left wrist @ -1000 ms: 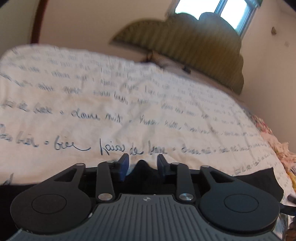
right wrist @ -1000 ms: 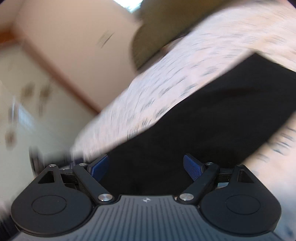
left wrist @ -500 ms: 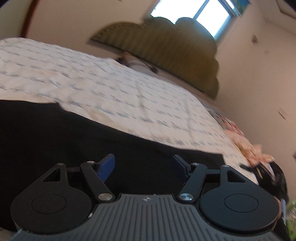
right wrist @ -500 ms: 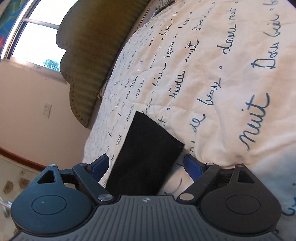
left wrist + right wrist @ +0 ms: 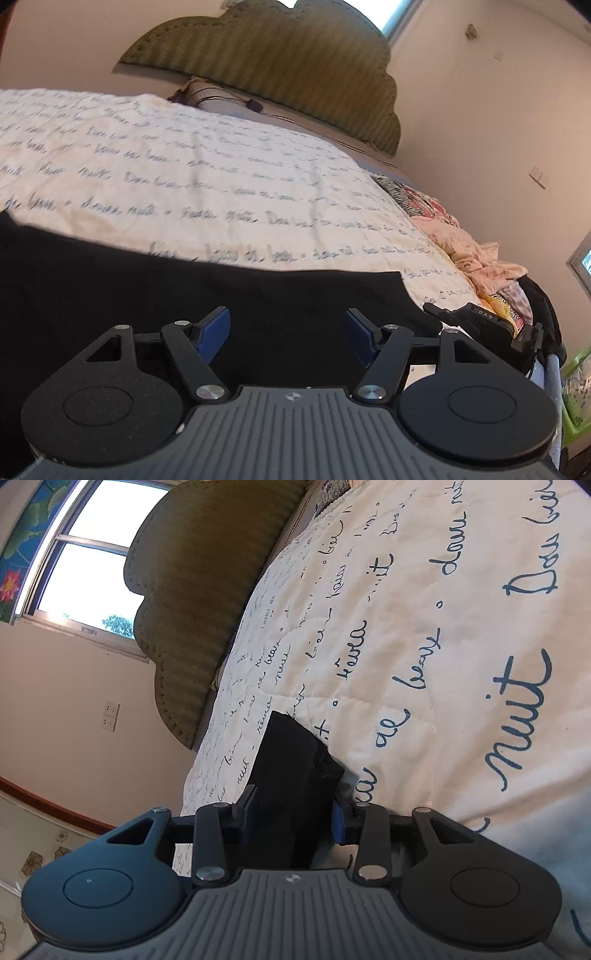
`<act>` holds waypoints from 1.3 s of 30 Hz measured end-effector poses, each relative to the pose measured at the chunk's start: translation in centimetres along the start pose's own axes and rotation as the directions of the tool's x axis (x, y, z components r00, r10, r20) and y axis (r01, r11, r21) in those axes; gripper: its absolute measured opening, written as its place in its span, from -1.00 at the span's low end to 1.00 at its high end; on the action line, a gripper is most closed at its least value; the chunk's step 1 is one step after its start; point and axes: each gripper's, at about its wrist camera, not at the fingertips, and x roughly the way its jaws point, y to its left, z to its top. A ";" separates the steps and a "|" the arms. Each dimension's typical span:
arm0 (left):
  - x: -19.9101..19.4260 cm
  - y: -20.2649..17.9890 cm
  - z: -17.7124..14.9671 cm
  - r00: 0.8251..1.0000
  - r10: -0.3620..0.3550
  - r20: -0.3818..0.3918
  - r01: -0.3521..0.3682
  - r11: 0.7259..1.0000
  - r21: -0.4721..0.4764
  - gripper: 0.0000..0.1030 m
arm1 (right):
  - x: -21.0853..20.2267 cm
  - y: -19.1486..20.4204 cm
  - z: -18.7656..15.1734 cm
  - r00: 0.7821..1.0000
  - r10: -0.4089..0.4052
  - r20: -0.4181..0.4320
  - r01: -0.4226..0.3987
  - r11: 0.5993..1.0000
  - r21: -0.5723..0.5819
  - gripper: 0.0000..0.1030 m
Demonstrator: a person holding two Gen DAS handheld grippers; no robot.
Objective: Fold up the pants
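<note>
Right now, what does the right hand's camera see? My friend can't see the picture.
The right gripper is closing its jaws on the end of black pants, which lie between its blue pads on a white quilt printed with blue handwriting. Behind the bed are a green headboard and a bright window.

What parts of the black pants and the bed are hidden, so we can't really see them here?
- Black pants: in the left wrist view the left gripper, open, covers their near edge; the picture's left edge cuts them off.
- Right wrist view: only one end of the pants shows between the right gripper's closing jaws; whether the pads press yet is unclear.
- Quilt: its far writing is blurred.
- Clothes pile: items indistinct.
</note>
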 end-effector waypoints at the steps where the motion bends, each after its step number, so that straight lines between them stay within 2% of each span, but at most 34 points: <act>1: 0.5 -0.7 0.3 1.000 -0.013 0.008 0.013 1.000 0.012 0.39 | -0.1 -0.1 0.0 1.000 -0.004 0.009 0.004 1.000 0.014 -0.24; 4: 2.2 -2.8 1.1 0.998 -0.062 0.021 0.062 0.998 0.020 0.45 | 0.7 0.1 0.2 1.000 -0.014 0.027 0.013 0.999 0.030 -0.18; 7: 4.1 -4.7 1.2 0.995 -0.096 -0.010 0.097 0.995 0.018 0.47 | 1.4 1.0 0.2 0.998 -0.023 0.051 0.023 1.000 -0.001 -0.17; 8: 4.6 -5.3 1.1 0.995 -0.102 -0.023 0.102 0.995 0.021 0.47 | 1.7 1.4 0.1 0.998 -0.037 0.060 0.040 0.999 -0.034 -0.58; 9: 5.2 -5.8 1.0 0.994 -0.108 -0.036 0.109 0.994 0.026 0.47 | 2.1 1.7 0.0 0.995 -0.074 0.061 0.079 0.993 -0.084 -0.82; 10: 5.6 -6.2 0.9 0.992 -0.113 -0.048 0.115 0.993 0.034 0.47 | 2.3 1.7 -0.2 0.992 -0.109 0.063 0.116 0.986 -0.120 -0.85; 12: 6.7 -7.0 1.3 0.989 -0.121 -0.083 0.126 0.990 0.062 0.47 | 2.1 1.8 -0.4 0.992 -0.105 0.067 0.115 0.980 -0.165 -0.85; 14: 8.1 -8.0 2.4 0.985 -0.120 -0.125 0.131 0.988 0.081 0.47 | 1.6 3.5 -1.0 0.988 -0.118 0.103 0.144 0.943 -0.302 -0.85; 15: 9.1 -8.7 3.3 0.982 -0.121 -0.145 0.134 0.987 0.083 0.47 | 1.5 4.9 -1.7 0.982 -0.137 0.134 0.181 0.892 -0.414 -0.85; 16: 10.2 -9.6 4.1 0.978 -0.126 -0.165 0.141 0.987 0.082 0.47 | 1.5 6.3 -2.7 0.973 -0.155 0.173 0.224 0.820 -0.527 -0.85; 18: 12.9 -11.3 5.7 0.966 -0.138 -0.219 0.155 0.986 0.062 0.48 | 1.9 8.8 -5.7 0.954 -0.156 0.258 0.298 0.611 -0.733 -0.85; 20: 16.3 -12.9 6.6 0.943 -0.154 -0.295 0.170 0.985 0.030 0.49 | 2.5 9.8 -7.7 0.950 -0.151 0.273 0.311 0.482 -0.819 -0.85; 22: 19.7 -14.4 6.6 0.913 -0.157 -0.378 0.179 0.984 0.025 0.49 | 3.2 9.8 -9.1 0.949 -0.156 0.275 0.315 0.401 -0.860 -0.85; 23: 21.0 -14.9 6.3 0.904 -0.144 -0.402 0.171 0.985 0.033 0.49 | 3.5 9.9 -9.4 0.948 -0.162 0.274 0.316 0.375 -0.872 -0.85; 27: 25.2 -16.6 4.6 0.884 -0.063 -0.463 0.131 0.984 0.117 0.46 | 3.7 10.1 -10.8 0.946 -0.157 0.284 0.319 0.293 -0.901 -0.85; 29: 26.5 -16.8 4.0 0.882 -0.029 -0.470 0.108 0.984 0.143 0.36 | 4.0 10.2 -11.2 0.945 -0.162 0.283 0.318 0.269 -0.909 -0.85; 32: 27.2 -16.1 3.5 0.890 -0.007 -0.456 0.081 0.986 0.142 -0.10 | 4.3 10.2 -10.9 0.946 -0.177 0.272 0.313 0.280 -0.908 -0.81; 33: 27.4 -15.8 3.4 0.889 -0.002 -0.458 0.076 0.987 0.143 -0.35 | 4.5 10.3 -10.7 0.946 -0.186 0.266 0.311 0.286 -0.906 -0.81; 34: 27.4 -15.5 3.3 0.889 0.005 -0.458 0.067 0.988 0.142 -0.40 | 4.6 10.3 -10.7 0.946 -0.197 0.258 0.307 0.290 -0.906 -0.74; 36: 27.4 -14.9 3.4 0.892 -0.002 -0.451 0.066 0.990 0.126 -0.50 | 4.6 10.3 -10.6 0.955 -0.187 0.233 0.281 0.300 -0.912 -0.51; 38: 27.4 -14.3 3.6 0.894 -0.012 -0.449 0.063 0.993 0.098 -0.53 | 3.4 10.3 -10.6 0.966 -0.111 0.235 0.259 0.316 -0.913 0.02; 39: 27.4 -13.8 3.7 0.891 -0.025 -0.452 0.064 0.995 0.072 -0.55 | 2.3 10.1 -10.5 0.965 -0.057 0.256 0.260 0.343 -0.902 0.12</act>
